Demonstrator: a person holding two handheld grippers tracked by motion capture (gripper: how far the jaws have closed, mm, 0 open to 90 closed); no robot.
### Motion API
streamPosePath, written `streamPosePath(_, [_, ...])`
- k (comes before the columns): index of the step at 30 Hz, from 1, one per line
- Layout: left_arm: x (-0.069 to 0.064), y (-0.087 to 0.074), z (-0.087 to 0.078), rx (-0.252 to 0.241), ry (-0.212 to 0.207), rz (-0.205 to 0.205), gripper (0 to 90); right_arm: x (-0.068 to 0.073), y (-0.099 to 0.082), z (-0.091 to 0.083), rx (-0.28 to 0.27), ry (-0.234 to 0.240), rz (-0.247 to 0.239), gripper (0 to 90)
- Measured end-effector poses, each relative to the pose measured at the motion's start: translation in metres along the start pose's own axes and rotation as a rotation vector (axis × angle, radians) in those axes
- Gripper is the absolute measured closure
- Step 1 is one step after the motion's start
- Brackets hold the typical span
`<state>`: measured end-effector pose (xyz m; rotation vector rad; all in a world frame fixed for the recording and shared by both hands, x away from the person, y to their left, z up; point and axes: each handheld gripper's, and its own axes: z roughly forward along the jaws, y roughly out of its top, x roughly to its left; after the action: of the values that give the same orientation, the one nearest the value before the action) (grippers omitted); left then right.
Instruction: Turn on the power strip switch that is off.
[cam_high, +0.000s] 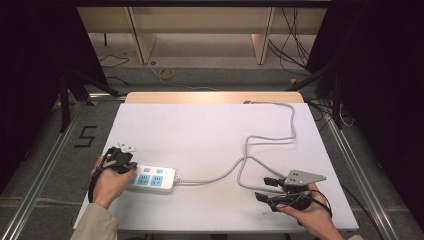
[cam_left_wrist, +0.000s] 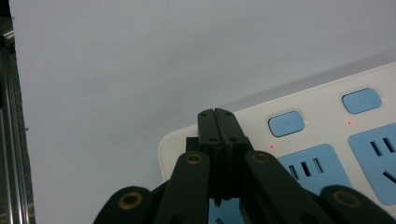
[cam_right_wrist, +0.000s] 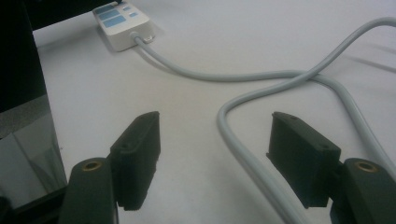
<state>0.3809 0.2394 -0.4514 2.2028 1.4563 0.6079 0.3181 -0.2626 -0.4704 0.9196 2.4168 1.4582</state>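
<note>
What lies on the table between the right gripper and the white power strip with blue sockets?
In the high view, only the strip's grey cable crosses bare white tabletop between the right gripper and the white power strip.

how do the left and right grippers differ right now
The black two-jaw left gripper has its jaws shut together, tips over the white power strip with blue sockets. The black right gripper has its jaws wide open, a loop of the grey cable lying between them, unpinched. Both stay low over the white table.
</note>
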Motion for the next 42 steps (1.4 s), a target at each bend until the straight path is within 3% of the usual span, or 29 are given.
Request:
streamPosePath(22, [0.0026,0.0016,0.0016,0.011,-0.019,-0.028,89.9,0.0004,0.0003,-0.0004,-0.008,-0.001,-0.001,34.9])
streamPosePath(42, [0.0032,0.0029,0.0019,0.022,-0.023,-0.022,90.0,0.0007,0.0003,-0.0004,-0.008,0.000,-0.002,34.9])
